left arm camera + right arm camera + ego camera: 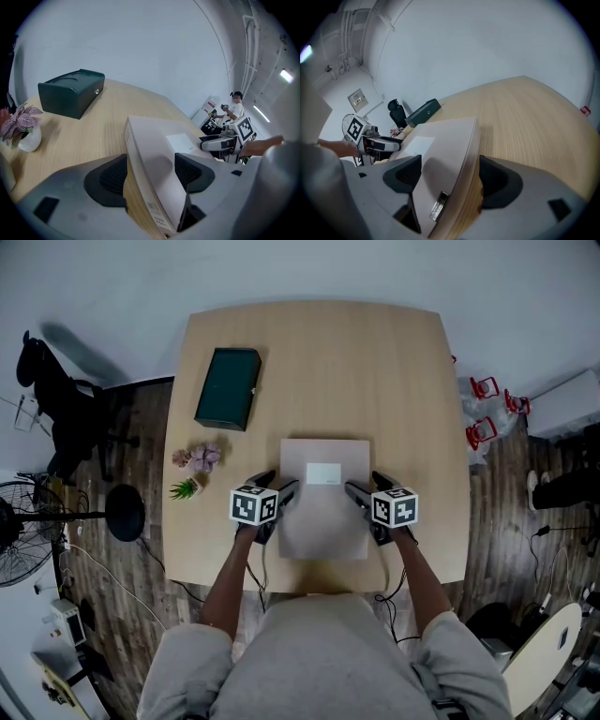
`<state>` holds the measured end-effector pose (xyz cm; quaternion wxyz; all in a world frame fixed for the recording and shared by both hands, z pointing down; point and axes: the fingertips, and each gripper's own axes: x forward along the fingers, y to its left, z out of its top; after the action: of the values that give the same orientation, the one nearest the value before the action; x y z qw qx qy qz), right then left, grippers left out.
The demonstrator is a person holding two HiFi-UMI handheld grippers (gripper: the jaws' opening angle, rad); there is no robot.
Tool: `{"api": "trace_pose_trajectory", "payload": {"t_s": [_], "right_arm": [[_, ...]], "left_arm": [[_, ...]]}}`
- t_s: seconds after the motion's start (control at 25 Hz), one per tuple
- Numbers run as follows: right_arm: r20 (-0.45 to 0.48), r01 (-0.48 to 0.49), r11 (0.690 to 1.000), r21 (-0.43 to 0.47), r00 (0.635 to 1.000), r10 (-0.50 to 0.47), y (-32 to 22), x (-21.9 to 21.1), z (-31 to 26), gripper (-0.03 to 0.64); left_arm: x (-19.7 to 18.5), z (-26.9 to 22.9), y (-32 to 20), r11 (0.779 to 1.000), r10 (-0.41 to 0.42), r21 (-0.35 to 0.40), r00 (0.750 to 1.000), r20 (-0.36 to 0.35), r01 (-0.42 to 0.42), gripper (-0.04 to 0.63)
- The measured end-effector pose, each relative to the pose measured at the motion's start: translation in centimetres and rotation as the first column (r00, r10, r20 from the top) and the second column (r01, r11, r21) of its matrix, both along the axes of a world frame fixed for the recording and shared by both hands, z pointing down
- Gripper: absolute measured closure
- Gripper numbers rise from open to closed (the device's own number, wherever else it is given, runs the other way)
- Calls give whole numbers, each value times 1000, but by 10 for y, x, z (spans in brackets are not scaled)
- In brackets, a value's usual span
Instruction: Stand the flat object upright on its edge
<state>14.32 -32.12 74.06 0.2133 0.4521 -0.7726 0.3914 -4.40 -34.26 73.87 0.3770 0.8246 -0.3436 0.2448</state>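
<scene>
Person's grey shirt (319,652) is filling the bottom of the head view, both forearms reaching up the frame to the wooden table (403,381). The flat beige box (323,521) is sitting mid-frame near the table's lower edge, white label (324,473) facing up. The left gripper (151,173) is pinching its left side edge, pads pressing on either side. The right gripper (450,177) is doing the same on the right edge. A dark green case (228,388) is lying upper left, and two little potted plants (197,458) are standing just left of the box.
</scene>
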Motion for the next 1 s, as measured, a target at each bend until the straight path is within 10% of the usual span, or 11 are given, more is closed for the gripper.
{"api": "trace_pose_trajectory", "payload": {"t_s": [1.0], "right_arm": [[111, -26, 992, -127, 993, 40, 5, -7, 15, 242]], "left_arm": [[13, 9, -1, 995, 39, -89, 999, -33, -42, 302]]}}
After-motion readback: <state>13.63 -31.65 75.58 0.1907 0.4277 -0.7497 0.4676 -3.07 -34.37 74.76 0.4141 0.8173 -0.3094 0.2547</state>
